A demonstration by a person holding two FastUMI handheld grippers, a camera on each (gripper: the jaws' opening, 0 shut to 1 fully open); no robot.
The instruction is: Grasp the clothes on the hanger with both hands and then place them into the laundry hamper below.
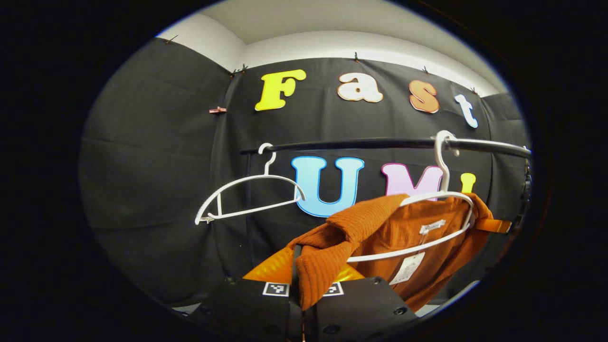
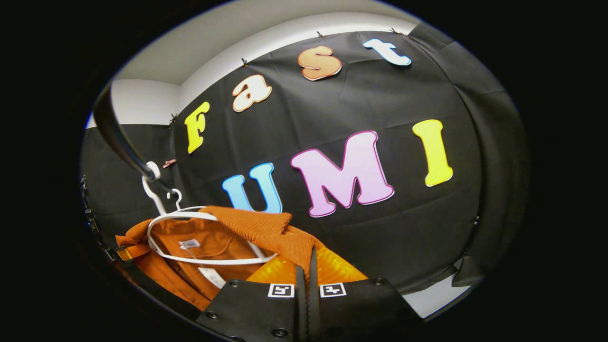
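Orange knit top (image 1: pixel 403 232) hangs on a white hanger (image 1: pixel 441 199) from the rail (image 1: pixel 380 142), one shoulder already slid off; looks light, soft and floppy, ribbed weave unlikely to slip. Left gripper (image 1: pixel 302 289) has its jaws closed on the freed shoulder fold; right gripper (image 2: pixel 306 280) likewise pinches the other shoulder edge, both good holds at the shoulders. Second hanger (image 1: pixel 247 197) hangs bare further along.

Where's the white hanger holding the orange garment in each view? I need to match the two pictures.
Left gripper view: hanger right of centre, hooked on the black rail.
Right gripper view: hanger lower left, under the rail.
Shared landmark: the orange garment draped on it.
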